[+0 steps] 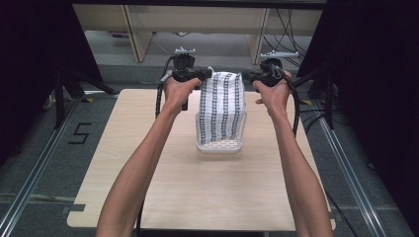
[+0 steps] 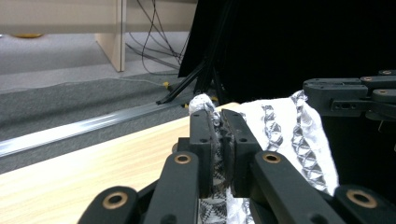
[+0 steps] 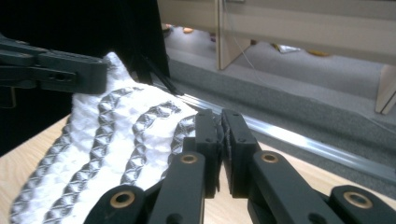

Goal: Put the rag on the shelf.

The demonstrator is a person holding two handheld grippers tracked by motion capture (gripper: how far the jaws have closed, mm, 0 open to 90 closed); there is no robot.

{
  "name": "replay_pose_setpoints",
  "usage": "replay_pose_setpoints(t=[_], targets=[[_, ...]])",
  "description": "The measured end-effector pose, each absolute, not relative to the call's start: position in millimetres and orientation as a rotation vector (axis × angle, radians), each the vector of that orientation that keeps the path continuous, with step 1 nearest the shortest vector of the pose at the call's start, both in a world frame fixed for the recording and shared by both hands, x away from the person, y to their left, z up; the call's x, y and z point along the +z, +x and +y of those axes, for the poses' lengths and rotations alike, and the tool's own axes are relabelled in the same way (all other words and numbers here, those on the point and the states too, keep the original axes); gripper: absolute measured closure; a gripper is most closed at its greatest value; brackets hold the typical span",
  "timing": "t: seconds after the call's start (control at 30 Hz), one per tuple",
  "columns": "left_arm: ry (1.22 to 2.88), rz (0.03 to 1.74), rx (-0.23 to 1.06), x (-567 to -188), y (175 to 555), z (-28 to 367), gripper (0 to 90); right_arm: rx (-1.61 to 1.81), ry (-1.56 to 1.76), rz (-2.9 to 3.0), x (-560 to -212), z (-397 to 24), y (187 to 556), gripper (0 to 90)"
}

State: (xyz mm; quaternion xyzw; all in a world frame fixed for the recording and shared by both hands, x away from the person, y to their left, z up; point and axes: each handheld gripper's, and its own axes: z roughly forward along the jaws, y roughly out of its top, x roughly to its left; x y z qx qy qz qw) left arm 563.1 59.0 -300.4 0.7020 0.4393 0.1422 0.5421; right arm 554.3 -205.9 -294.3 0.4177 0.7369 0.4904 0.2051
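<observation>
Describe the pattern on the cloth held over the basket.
White cloth with dark grey patterned stripes; clearest in the high view.

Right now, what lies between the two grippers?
In the high view, the white patterned cloth spans from the left gripper to the right gripper, hanging into the white basket.

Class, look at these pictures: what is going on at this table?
A person holds a gripper in each hand. The left gripper and the right gripper are each shut on a top corner of a white cloth with dark stripes. The cloth hangs spread between them, its lower end in a white basket on the wooden table.
</observation>
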Motion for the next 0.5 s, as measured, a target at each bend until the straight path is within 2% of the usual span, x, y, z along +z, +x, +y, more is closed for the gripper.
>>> replay_pose_setpoints(t=[0.5], targets=[[1.725, 1.113, 0.304, -328.1, 571.7, 58.9, 81.9, 1.316, 1.21, 2.109, -322.6, -205.3, 567.3, 85.6]])
